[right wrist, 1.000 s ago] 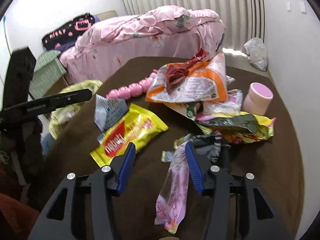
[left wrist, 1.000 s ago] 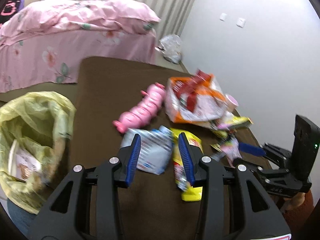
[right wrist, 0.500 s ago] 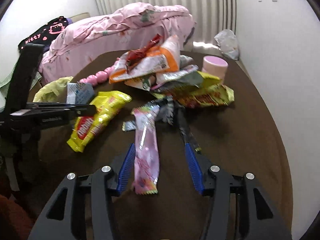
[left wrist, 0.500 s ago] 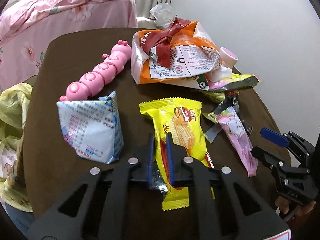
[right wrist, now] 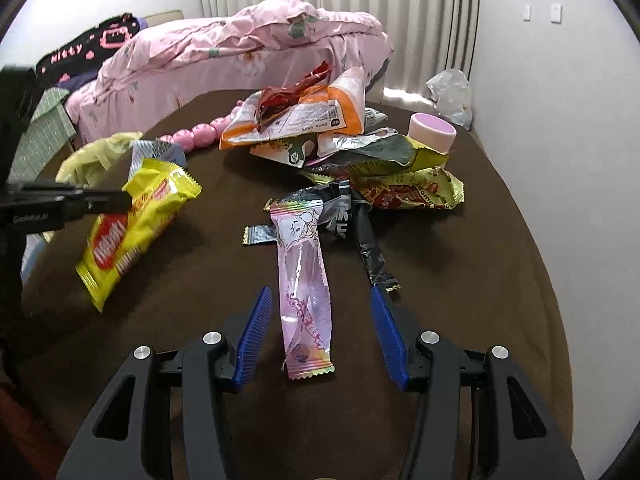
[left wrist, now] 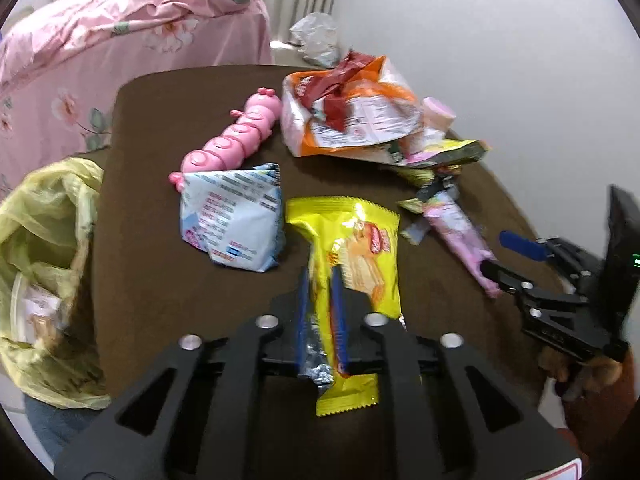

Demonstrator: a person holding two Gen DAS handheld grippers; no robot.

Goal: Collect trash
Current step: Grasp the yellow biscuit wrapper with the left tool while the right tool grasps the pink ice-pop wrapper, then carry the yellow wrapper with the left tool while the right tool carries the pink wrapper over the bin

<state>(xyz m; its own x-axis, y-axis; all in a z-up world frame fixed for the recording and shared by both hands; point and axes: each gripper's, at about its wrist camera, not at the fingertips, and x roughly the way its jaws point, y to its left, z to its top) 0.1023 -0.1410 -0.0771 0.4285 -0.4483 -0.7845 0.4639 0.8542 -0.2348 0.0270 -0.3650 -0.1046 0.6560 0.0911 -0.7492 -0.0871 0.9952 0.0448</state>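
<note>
My left gripper (left wrist: pixel 320 280) has a yellow snack wrapper (left wrist: pixel 352 248) bunched between its blue pads, and its jaws are opening. In the right wrist view that yellow wrapper (right wrist: pixel 136 224) hangs tilted off the brown table (right wrist: pixel 460 300) from the left gripper (right wrist: pixel 116 200). My right gripper (right wrist: pixel 320 296) stands open just above the table. The near end of a pink wrapper (right wrist: pixel 304 272) lies between its fingers, untouched. A yellow-green trash bag (left wrist: pixel 44 240) gapes at the table's left edge.
A pale blue packet (left wrist: pixel 232 220) and a pink caterpillar toy (left wrist: pixel 236 140) lie left of the yellow wrapper. Further back are an orange-white bag (right wrist: pixel 304 116), crumpled wrappers and a pink cup (right wrist: pixel 432 132). A black wrapper (right wrist: pixel 368 240) lies beside the pink one. Behind is a pink bed.
My left gripper came down from above the blue packet, closed on the yellow wrapper and raised it off the table. My right gripper moved in over the pink wrapper and stayed open.
</note>
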